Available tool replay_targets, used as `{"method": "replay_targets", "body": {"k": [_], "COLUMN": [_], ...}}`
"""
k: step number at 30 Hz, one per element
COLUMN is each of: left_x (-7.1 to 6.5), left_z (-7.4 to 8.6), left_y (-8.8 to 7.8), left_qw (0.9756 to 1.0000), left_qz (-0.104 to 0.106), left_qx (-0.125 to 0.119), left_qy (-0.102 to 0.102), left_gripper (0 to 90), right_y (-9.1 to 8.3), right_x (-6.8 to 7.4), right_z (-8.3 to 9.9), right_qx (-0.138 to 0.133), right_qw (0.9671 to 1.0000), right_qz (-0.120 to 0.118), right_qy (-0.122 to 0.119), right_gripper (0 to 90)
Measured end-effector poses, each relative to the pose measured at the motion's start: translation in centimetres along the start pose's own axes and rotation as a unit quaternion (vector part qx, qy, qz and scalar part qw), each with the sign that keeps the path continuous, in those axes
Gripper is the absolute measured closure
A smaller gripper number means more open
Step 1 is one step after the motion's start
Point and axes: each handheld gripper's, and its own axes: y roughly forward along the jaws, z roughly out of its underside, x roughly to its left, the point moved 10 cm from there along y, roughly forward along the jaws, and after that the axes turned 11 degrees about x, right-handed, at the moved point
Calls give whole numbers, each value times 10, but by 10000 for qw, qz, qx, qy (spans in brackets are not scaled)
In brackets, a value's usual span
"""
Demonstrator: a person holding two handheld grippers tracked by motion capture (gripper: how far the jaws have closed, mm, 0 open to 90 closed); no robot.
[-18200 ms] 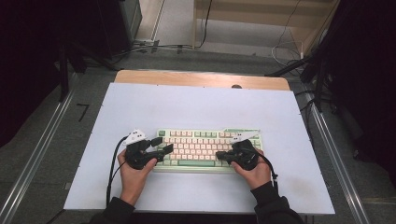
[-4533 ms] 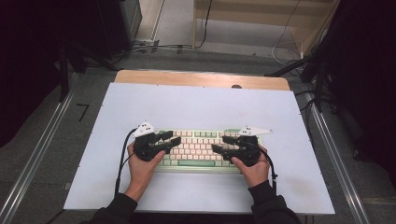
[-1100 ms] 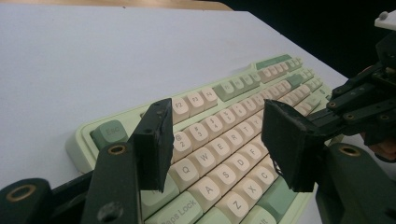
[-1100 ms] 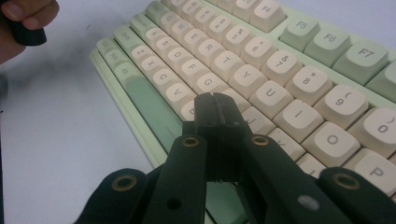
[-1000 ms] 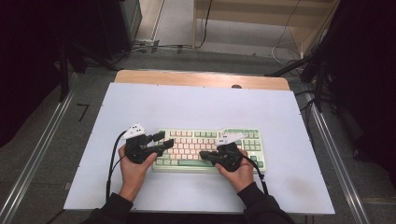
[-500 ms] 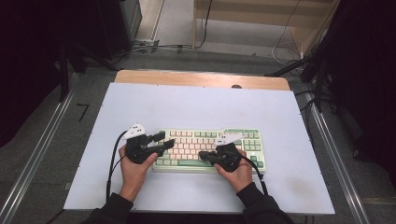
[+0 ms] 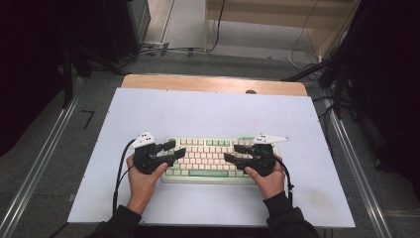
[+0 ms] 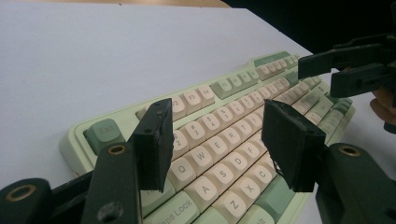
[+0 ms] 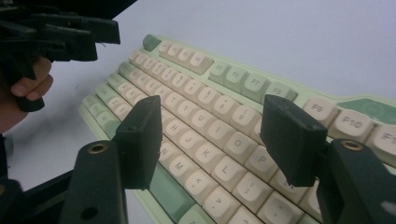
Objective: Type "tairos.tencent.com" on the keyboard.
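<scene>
keyboard flanked by two hand-held grippers, nothing gripped

the keyboard (image 7: 213,159), a pale green board with cream and green keycaps, lies flat on the white table (image 7: 208,111), near the person's edge and roughly centred between the two hands. its long side runs across the table, which puts each end within easy reach of one gripper.

the left gripper (image 7: 171,150) hangs over the board's left end, jaws apart and holding nothing; in the left gripper view its pads (image 8: 154,140) frame the number and letter rows with the esc key (image 8: 103,133) just to their left. the pads look clear of the keycaps, though the gap is hard to judge.

the right gripper (image 7: 236,152) sits over the right half. its jaws have just been opening and now stand wide, with nothing between them; the right gripper view looks past its pads (image 9: 289,137) onto the letter keys and the function row (image 9: 243,81).

both tools point inward toward the middle of the board, each hand (image 7: 143,181) resting low behind its gripper. that stance suggests work on the keys themselves, likely pressing or poking, not lifting the board.
</scene>
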Motion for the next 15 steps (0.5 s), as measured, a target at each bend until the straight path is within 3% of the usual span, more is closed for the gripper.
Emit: {"method": "replay_targets", "body": {"k": [15], "left_x": [-5], "left_z": [-2], "left_y": [3], "left_qw": [10000], "left_qz": [44], "left_qx": [-20], "left_qy": [26], "left_gripper": [451], "right_y": [-1], "right_x": [-2], "right_z": [2], "right_qx": [55], "right_qw": [10000], "right_qz": [25], "right_qy": [53], "right_gripper": [332]}}
